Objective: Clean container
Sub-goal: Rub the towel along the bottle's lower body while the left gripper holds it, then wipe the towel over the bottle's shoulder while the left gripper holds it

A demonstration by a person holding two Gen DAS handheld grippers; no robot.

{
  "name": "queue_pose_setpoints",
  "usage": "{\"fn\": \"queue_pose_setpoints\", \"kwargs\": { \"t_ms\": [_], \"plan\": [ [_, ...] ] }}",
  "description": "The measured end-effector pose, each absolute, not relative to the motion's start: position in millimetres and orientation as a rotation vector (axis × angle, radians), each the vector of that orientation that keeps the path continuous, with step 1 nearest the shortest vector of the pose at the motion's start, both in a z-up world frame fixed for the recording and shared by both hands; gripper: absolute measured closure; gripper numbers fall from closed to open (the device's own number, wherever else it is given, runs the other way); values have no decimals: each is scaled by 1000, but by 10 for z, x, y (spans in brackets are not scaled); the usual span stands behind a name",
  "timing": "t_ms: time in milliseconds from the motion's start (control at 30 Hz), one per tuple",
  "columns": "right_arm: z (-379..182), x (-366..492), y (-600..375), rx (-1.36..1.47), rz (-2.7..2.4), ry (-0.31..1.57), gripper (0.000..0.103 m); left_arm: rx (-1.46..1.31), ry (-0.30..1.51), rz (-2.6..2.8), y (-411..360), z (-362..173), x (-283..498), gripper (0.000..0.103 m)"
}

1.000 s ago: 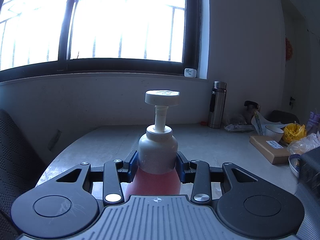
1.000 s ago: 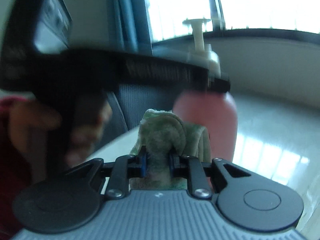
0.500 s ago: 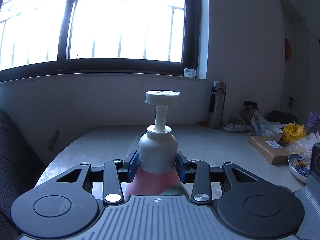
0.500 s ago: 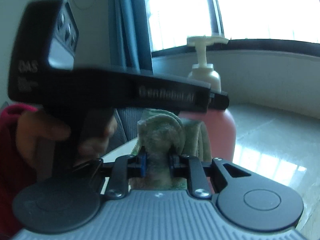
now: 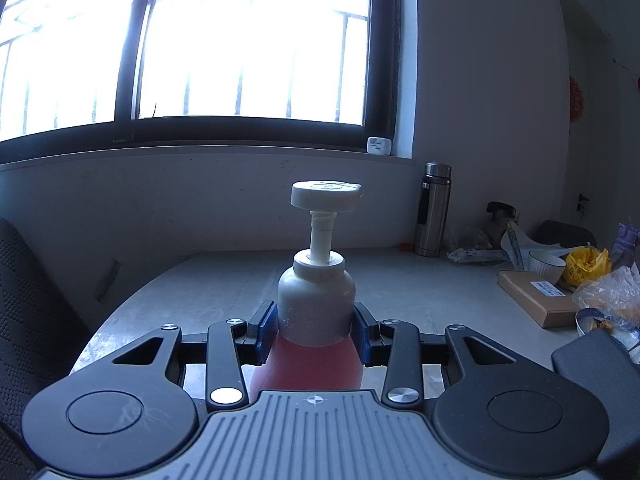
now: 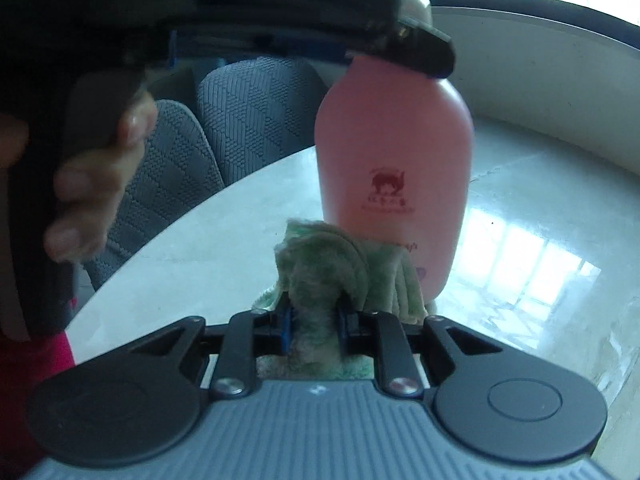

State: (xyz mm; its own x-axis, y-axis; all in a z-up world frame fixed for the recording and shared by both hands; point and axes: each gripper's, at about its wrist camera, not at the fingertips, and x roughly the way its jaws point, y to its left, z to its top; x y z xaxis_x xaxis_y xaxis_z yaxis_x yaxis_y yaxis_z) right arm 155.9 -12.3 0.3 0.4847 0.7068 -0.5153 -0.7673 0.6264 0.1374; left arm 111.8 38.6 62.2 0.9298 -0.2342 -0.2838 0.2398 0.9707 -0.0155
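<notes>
My left tongs [image 5: 315, 332] clench the pink pump bottle [image 5: 316, 300], its base hidden from that camera. My right tongs [image 6: 314, 326] grip a green cloth [image 6: 340, 276] against its lower side above the bench [image 6: 520, 240].

a pale grey, glossy stone-look table [image 5: 224, 280] with a rounded edge runs up to the wall under the window; at its far right stand a tall steel vacuum flask [image 5: 434, 210], a white ribbed bowl [image 5: 546, 266], a flat brown cardboard box [image 5: 538, 298], a crumpled yellow bag [image 5: 586, 266] and a clear plastic bag [image 5: 612, 292]; whether the pink pump bottle [image 6: 394, 176] rests on it cannot be told
</notes>
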Motion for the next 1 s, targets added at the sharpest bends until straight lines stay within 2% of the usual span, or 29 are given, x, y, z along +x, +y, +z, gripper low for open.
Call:
{"fn": "queue_pose_setpoints", "kwargs": {
  "t_ms": [500, 633, 1000],
  "plan": [
    [523, 1263, -546, -8, 893, 306, 83, 20, 288, -235, 363, 627, 1134, 62],
    [544, 1280, -494, -22, 878, 325, 83, 23, 288, -233, 368, 625, 1127, 62],
    [158, 1669, 21, -106, 839, 493, 83, 24, 289, -222, 403, 630, 1130, 62]
  ]
}}
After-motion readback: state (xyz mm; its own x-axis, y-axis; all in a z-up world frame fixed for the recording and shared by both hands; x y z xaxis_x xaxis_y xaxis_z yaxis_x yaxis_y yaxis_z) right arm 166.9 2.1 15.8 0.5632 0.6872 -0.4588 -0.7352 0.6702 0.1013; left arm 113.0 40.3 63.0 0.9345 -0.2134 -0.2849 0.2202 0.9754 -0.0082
